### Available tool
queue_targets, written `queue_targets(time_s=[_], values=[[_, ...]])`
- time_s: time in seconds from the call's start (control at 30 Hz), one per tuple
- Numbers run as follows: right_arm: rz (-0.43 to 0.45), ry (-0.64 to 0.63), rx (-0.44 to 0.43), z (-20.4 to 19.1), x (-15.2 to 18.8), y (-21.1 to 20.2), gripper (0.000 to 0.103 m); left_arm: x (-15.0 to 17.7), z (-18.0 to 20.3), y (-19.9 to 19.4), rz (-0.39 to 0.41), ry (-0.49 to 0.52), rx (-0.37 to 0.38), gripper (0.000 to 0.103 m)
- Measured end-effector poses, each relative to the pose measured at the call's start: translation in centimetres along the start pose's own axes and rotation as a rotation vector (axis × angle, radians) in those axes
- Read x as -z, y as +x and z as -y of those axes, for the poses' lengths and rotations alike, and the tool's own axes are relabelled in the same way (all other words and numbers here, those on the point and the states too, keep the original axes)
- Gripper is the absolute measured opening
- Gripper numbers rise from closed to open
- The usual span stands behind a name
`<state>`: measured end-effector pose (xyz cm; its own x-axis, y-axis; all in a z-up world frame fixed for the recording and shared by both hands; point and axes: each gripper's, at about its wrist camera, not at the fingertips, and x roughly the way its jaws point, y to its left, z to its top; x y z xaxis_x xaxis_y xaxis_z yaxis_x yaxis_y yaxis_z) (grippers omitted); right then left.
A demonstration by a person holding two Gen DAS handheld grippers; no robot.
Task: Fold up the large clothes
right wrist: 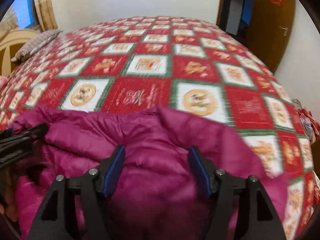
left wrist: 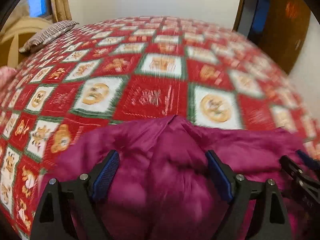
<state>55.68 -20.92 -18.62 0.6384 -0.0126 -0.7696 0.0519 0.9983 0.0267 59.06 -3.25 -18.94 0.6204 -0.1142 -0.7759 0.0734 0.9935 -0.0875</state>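
Note:
A magenta puffer jacket lies bunched at the near edge of the bed; it also shows in the right wrist view. My left gripper has its jaws wide apart with puffy jacket fabric bulging between the blue pads. My right gripper is also spread wide with jacket fabric between its blue pads. Whether either one grips the fabric is unclear. The right gripper shows at the right edge of the left wrist view; the left gripper shows at the left edge of the right wrist view.
The bed carries a red, white and green patchwork quilt, also in the right wrist view. A striped pillow lies at the far left by a cream headboard. A brown door stands at the right. Both views are motion-blurred.

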Motion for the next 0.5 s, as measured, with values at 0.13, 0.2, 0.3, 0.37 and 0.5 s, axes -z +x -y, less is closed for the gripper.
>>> queue_targets(time_s=[0.13, 0.2, 0.3, 0.37, 0.5], values=[[0.191, 0.095, -0.074, 2.9, 2.0, -9.3, 0.071, 1.3, -2.8, -8.1, 0.152, -0.025, 0.118, 0.087], [0.219, 0.115, -0.089, 3.6, 3.4, -12.6, 0.071, 2.9, -4.3, -12.0, 0.17, -0.012, 0.149, 0.087], [0.233, 0.128, -0.106, 4.7, 7.4, -17.9, 0.071, 5.5, -5.5, -16.1, 0.176, 0.043, 0.192, 0.087], [0.233, 0.139, -0.125, 5.3, 9.9, -20.7, 0.071, 8.7, -6.6, -19.8, 0.193, 0.103, 0.216, 0.087], [0.239, 0.164, -0.135, 6.5, 15.4, -26.4, 0.083, 13.8, -9.1, -25.0, 0.233, 0.159, 0.251, 0.088]])
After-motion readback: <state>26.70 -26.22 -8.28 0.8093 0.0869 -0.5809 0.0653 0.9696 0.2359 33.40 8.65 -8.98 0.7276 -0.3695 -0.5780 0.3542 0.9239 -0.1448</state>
